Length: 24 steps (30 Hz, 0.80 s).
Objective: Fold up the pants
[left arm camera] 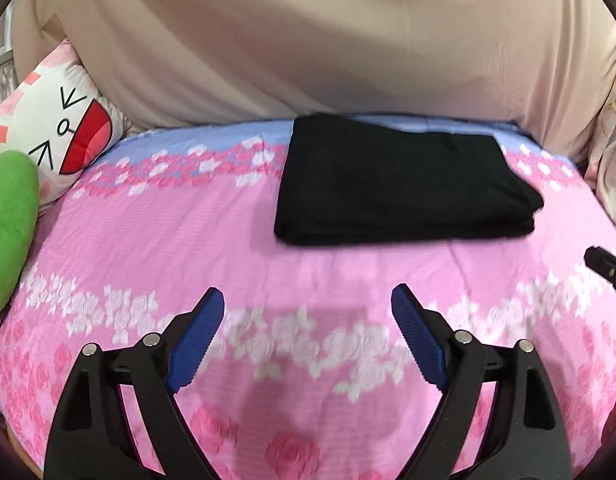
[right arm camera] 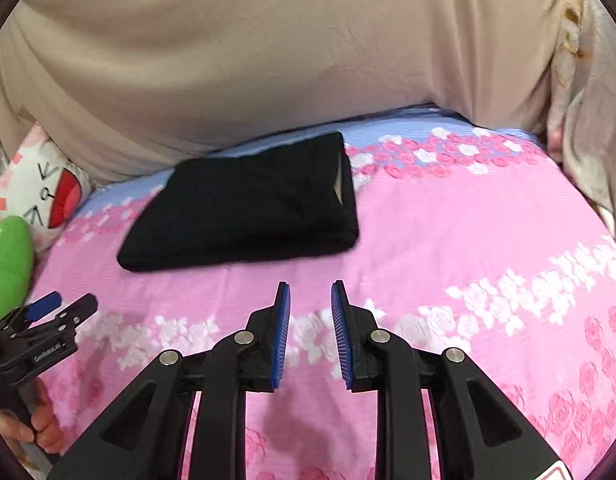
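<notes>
Black pants (left arm camera: 400, 184) lie folded into a flat rectangular stack at the far side of the pink floral bed sheet (left arm camera: 167, 240). My left gripper (left arm camera: 308, 292) hovers over the sheet short of the stack, open wide with nothing between its blue pads. In the right wrist view the pants (right arm camera: 247, 208) sit up and to the left. My right gripper (right arm camera: 310, 284) is just short of them, its jaws apart by a narrow gap and empty. The left gripper (right arm camera: 69, 305) also shows at the left edge there, held by a hand (right arm camera: 43, 432). A tip of the right gripper (left arm camera: 606, 270) pokes in at the right edge.
A white cat-face pillow (left arm camera: 55, 128) and a green plush (left arm camera: 7, 220) lie at the bed's left side. A big beige cover (left arm camera: 308, 40) rises behind the pants. Pale floral fabric (right arm camera: 588, 120) hangs at the right.
</notes>
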Available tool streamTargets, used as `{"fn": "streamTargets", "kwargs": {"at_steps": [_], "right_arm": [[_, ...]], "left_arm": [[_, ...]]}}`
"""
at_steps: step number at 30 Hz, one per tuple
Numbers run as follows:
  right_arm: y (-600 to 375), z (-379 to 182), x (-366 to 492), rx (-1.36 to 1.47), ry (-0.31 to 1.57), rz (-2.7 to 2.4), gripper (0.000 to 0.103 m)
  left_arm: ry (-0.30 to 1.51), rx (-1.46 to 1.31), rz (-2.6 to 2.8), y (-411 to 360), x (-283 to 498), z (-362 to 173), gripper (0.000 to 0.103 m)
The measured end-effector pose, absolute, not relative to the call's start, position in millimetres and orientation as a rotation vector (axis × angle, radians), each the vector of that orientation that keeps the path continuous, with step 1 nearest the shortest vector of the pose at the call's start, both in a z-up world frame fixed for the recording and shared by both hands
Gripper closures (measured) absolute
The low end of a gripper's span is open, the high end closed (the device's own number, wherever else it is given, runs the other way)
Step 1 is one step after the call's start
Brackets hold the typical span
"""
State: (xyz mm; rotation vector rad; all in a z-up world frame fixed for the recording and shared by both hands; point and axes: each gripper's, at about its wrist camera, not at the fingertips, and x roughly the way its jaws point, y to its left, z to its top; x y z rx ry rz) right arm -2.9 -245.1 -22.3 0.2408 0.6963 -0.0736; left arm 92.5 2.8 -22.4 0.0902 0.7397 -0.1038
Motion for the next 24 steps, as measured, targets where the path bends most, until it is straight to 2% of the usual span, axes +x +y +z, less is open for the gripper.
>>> {"fn": "streamTargets", "kwargs": {"at_steps": [1,2,3,7,9,11,12,13,14,15,17,19,22,24], "right_arm": [[-248,-21,2,0.249,0.696,-0.062,0.053],[-254,-21,14,0.264,0.704,-0.050,0.040],[-259,-23,23,0.294,0.702,-0.054,0.040],[-287,-49,62,0.383,0.774,-0.061,0.039],[-299,-65,81,0.460,0.808,-0.042,0.039],[-308,-79,96,0.542,0.830,-0.018,0.033],[-312,-88,105,0.593,0.840,0.004,0.032],[-313,-94,112,0.632,0.834,0.037,0.035],[-313,-94,116,0.639,0.818,0.052,0.052],[-310,-93,122,0.635,0.826,0.072,0.060],[-307,-79,123,0.627,0.814,0.093,0.073],[-306,-51,110,0.594,0.764,0.120,0.076],[-310,-31,77,0.568,0.737,0.134,0.074],[-317,-59,77,0.569,0.818,0.101,0.068]], "left_arm": [[0.747,0.080,-0.101,4,101,-20,0.020],[0.768,0.046,-0.112,9,116,-18,0.016],[0.794,0.008,-0.140,13,129,-19,0.013],[0.960,-0.209,-0.204,44,188,-50,0.012],[0.996,-0.285,-0.199,53,209,-65,0.013],[1.012,-0.337,-0.215,55,225,-75,0.013],[0.989,-0.344,-0.220,53,231,-76,0.016],[0.972,-0.349,-0.251,50,238,-75,0.025],[0.988,-0.368,-0.307,45,244,-76,0.055],[1.006,-0.401,-0.356,42,249,-77,0.069],[1.014,-0.372,-0.347,36,250,-63,0.079],[0.972,-0.322,-0.353,33,234,-42,0.082],[0.960,-0.251,-0.381,31,198,-21,0.081],[1.027,-0.222,-0.368,23,191,-43,0.077]]}}
